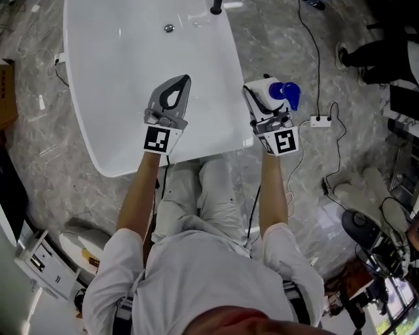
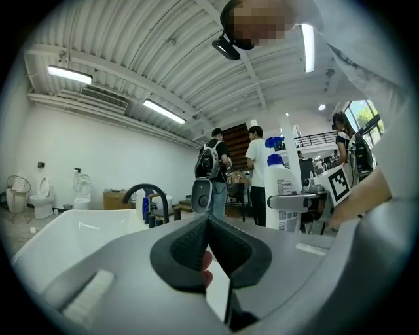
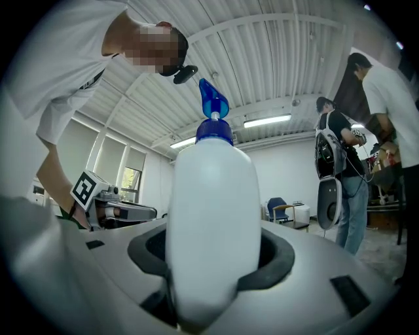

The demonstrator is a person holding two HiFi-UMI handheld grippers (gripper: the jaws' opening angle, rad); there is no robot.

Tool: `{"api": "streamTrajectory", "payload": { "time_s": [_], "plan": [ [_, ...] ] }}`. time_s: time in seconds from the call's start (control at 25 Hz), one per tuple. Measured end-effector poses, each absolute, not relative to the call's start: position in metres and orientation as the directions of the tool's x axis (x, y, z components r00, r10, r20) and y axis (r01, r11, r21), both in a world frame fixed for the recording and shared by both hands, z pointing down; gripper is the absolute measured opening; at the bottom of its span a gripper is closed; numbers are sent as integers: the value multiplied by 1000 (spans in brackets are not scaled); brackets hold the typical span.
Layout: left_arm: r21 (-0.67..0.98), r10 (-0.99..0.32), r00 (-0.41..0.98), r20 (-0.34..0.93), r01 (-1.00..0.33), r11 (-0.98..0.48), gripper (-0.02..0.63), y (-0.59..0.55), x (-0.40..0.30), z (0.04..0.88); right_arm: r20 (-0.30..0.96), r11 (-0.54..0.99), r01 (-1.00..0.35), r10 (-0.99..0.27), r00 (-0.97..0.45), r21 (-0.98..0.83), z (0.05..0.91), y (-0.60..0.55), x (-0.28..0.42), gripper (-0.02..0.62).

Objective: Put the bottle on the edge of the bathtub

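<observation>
Closest to my lens, the white bottle (image 3: 211, 222) with its blue spray head (image 3: 213, 105) fills the gap between the jaws of my right gripper (image 1: 263, 108). They are clamped on the bottle's body about halfway up. Seen from the head view, the bottle hangs just outside the white bathtub (image 1: 118, 98), beside its long edge on my right, over the marble floor (image 1: 275, 39) and not resting on the rim. From the left gripper view it stands upright. My left gripper (image 1: 177, 88) hovers over the bathtub's basin toward its near end, jaws brought together with nothing between them. A black faucet (image 1: 216, 8) stands at the bathtub's far end, well apart from both grippers.
</observation>
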State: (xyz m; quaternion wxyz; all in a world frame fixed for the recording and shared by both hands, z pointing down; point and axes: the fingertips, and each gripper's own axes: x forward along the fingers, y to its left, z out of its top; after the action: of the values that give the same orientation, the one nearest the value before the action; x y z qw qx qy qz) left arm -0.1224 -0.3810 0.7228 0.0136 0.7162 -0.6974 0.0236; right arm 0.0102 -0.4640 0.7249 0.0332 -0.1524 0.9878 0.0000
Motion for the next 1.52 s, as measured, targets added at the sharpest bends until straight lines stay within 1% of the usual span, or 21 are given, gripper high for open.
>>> {"api": "streamTrajectory", "payload": {
  "time_s": [0.24, 0.52, 0.76, 0.92, 1.2, 1.4, 1.52],
  "plan": [
    [3, -997, 33, 64, -999, -33, -5, -386, -133, 784, -63, 951, -310, -309, -949, -9, 794, -477, -10, 249],
    [35, -997, 32, 71, -999, -30, -5, -390, -138, 817, -34, 954, -301, -301, -953, -9, 840, -479, -25, 249],
    [40, -997, 43, 70, -998, -40, -5, -393, -138, 824, -17, 954, -298, -298, -954, -16, 860, -479, -28, 249],
    [47, -996, 50, 78, -998, -46, -5, -392, -139, 829, -28, 952, -305, -305, -952, -11, 860, -481, -30, 249],
    [61, -993, 58, 106, -997, -51, -5, -388, -136, 833, -9, 953, -302, -302, -953, -9, 861, -474, -31, 256],
    [67, -991, 59, 123, -996, -51, -5, -384, -133, 832, 4, 951, -310, -310, -951, -8, 857, -475, -33, 308],
    [71, -989, 62, 136, -996, -53, -5, -379, -133, 829, 52, 945, -327, -326, -944, -13, 861, -474, -35, 398]
  ]
}}
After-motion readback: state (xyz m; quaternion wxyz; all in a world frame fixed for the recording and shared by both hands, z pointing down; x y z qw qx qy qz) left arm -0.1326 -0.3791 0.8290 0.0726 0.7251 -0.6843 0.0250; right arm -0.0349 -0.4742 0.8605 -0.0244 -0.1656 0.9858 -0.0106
